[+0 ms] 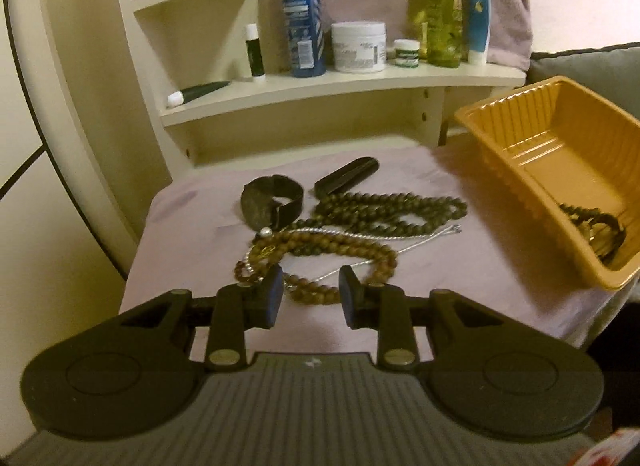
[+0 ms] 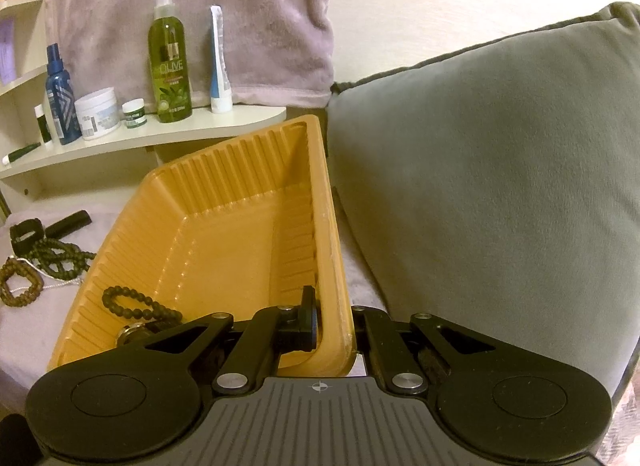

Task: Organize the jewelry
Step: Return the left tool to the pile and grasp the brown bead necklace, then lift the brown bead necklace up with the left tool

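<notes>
Black left gripper tilted down (parted), above brown beads

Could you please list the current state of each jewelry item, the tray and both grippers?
Left gripper: open, empty, above the brown beads.
Right gripper: shut on the tray wall.
Orange tray: tilted, held.
Black bead bracelet: in the tray.
Brown bead necklace: on the cloth.
Dark bead necklace: on the cloth.
Silver chain: on the cloth.
</notes>
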`<state>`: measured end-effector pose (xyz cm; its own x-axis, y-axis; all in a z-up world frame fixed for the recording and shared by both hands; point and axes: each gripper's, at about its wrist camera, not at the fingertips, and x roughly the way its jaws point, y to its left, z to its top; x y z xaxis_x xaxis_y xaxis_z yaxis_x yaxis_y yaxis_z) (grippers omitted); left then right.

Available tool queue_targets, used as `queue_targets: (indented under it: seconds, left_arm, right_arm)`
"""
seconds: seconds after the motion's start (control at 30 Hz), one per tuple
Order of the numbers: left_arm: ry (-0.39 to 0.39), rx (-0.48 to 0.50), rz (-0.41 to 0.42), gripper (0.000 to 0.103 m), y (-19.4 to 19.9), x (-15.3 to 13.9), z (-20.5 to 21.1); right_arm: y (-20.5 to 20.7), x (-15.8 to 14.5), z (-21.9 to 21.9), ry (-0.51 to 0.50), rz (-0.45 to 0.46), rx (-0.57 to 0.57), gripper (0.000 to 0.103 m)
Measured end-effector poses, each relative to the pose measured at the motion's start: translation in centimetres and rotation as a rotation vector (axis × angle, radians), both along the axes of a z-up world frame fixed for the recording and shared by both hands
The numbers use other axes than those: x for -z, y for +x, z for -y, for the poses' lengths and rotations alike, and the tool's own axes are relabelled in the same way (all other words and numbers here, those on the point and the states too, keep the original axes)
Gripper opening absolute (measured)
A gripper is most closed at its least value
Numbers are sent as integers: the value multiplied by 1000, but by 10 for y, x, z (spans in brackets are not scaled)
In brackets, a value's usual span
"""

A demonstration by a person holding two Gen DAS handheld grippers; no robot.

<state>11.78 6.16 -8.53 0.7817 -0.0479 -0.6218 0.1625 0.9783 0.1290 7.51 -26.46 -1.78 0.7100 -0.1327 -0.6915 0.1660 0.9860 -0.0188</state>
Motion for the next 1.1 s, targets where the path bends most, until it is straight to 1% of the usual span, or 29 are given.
queue_targets:
  seconds: [0.1,0.23,0.33,0.47,0.5,0.57,0.7,0.73,0.9,1.1]
  left_arm:
    - [8,-17,2,27,6,5,-3]
    - [39,-39,5,27,21,11,-5]
    - [44,-42,3,27,33,16,-7]
    - [68,-41,-32,26,47,25,-9]
    - [68,-41,-42,22,49,27,-9]
    - [69,-40,-43,21,51,28,-10]
    - [77,-42,-50,7,54,28,-10]
    - [77,-40,-54,5,54,27,-11]
    - [60,-19,-33,5,48,13,-14]
    - [29,26,27,5,40,-22,-16]
  right_arm:
    - [1,0,1,-4,-1,-4,5]
    - [1,0,1,-10,-5,-5,5]
    - [2,0,1,-14,-7,-6,5]
    - [3,0,1,-18,-10,-6,5]
    - [3,0,1,-19,-10,-6,5]
    - [3,0,1,-19,-11,-6,5]
    - [4,1,2,-18,-12,-5,5]
    - [3,1,2,-18,-12,-6,5]
    - [4,1,1,-19,-11,-6,5]
    - [3,-1,1,-14,-3,-8,5]
